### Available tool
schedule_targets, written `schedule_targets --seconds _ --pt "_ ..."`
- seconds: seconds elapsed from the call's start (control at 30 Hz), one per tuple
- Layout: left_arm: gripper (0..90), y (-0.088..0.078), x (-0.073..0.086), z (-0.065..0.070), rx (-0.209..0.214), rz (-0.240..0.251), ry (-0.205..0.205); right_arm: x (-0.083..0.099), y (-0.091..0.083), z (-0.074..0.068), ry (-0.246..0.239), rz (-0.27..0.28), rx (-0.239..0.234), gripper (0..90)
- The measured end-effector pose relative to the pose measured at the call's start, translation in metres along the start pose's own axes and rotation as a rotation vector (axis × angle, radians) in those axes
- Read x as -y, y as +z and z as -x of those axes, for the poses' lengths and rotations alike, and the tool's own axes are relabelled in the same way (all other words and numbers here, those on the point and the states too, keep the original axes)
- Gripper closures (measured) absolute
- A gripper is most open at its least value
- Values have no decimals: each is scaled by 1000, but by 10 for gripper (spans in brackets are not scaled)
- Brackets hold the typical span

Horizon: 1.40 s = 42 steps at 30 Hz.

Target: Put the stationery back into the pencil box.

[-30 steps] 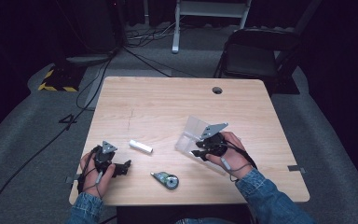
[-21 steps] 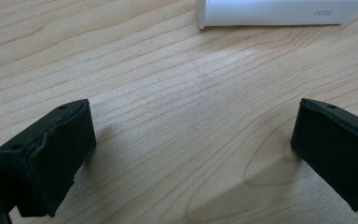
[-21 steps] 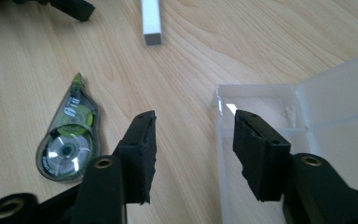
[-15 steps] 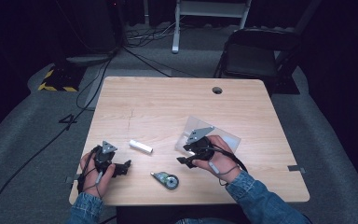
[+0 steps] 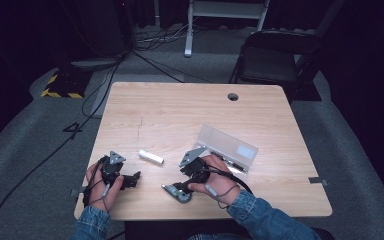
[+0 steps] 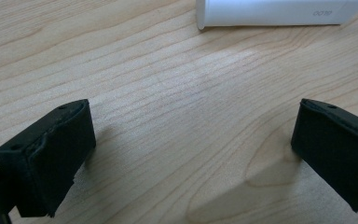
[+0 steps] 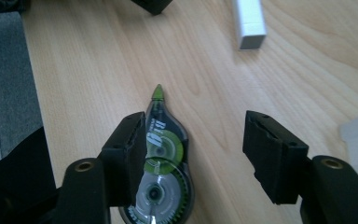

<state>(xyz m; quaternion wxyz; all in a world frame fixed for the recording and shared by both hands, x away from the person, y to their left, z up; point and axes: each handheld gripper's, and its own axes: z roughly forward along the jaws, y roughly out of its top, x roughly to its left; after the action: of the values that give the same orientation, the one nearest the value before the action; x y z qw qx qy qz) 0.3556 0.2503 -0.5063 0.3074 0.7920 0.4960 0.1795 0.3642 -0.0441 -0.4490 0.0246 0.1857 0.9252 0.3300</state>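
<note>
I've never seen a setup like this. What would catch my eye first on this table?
Probably the right gripper near the table's front edge, its jaws just opened wide over a clear correction tape dispenser with a green tip, which lies flat between them. Behind it sits a clear plastic case. The left gripper rests open on bare wood, a white stick beyond it.

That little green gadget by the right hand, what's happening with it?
A person at a wooden table holds tongs in each hand. The right tongs have just been opening and now stand open over a correction-tape dispenser; it lies flat on the table, against one pad and clear of the other, not gripped. The left tongs rest open near a white cap. A clear plastic pouch lies behind the right hand.
</note>
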Motion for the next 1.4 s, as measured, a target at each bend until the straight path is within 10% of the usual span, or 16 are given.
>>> schedule_targets --seconds 1.4 --pt "0 0 0 0 0 0 0 7 35 -18 -116 -99 15 526"
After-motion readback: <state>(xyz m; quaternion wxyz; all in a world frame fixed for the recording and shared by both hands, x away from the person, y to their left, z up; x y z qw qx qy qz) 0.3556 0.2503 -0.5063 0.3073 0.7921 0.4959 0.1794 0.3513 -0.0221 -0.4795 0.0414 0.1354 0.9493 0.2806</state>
